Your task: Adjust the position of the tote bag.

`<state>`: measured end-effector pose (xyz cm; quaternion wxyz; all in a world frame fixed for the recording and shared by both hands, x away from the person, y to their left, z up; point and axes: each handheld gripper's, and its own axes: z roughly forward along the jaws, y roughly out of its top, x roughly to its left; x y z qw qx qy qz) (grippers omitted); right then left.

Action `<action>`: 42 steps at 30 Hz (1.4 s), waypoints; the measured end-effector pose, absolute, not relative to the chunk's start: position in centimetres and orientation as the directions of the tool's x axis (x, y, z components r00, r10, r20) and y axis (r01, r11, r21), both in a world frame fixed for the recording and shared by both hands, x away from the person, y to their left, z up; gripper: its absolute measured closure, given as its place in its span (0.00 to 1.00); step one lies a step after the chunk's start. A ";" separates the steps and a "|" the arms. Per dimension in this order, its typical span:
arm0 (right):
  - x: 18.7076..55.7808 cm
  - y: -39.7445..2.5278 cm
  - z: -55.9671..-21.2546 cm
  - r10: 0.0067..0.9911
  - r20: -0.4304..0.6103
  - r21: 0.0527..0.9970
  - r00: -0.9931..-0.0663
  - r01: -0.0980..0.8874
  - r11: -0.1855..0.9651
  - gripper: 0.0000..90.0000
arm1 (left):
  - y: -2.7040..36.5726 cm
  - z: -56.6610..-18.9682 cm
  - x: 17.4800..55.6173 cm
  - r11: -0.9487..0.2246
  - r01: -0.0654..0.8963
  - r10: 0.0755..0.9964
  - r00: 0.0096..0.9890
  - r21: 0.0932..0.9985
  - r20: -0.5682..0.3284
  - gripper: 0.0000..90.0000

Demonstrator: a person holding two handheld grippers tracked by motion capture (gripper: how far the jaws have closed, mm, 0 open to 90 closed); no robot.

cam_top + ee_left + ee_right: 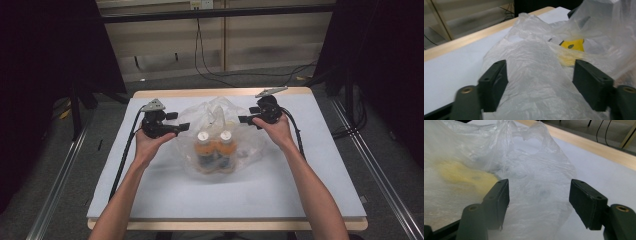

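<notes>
A clear plastic bag lies in the middle of the white table. Inside it lie two orange bottles with white caps, side by side. My left gripper is at the bag's left edge, open, with bag film between its jaws. My right gripper is at the bag's upper right edge, open, with bag film between its jaws. A yellow object shows through the film; it appears as a yellow blur in the right gripper view.
The table's wooden far edge runs behind the bag. Black cables trail from both grippers along the table sides. Metal rails flank the table on the floor. Bare white surface lies in front of the bag.
</notes>
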<state>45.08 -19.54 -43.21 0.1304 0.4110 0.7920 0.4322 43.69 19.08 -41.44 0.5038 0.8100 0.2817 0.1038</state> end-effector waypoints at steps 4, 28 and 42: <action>45.1 -19.7 -44.3 0.763 0.181 0.774 -0.621 0.569 0.279 0.42 | 19.5 -42.7 43.3 -0.331 0.385 0.532 0.830 0.862 -0.166 0.46; 42.3 -20.4 -43.5 0.727 0.204 0.844 -0.656 0.494 0.209 1.00 | 21.5 -42.3 41.7 -0.273 0.370 0.518 0.834 0.888 -0.188 0.99; 40.2 -22.1 -39.9 0.714 0.194 0.913 -0.673 0.390 0.119 1.00 | 22.6 -40.0 40.7 -0.196 0.307 0.517 0.840 0.931 -0.168 1.00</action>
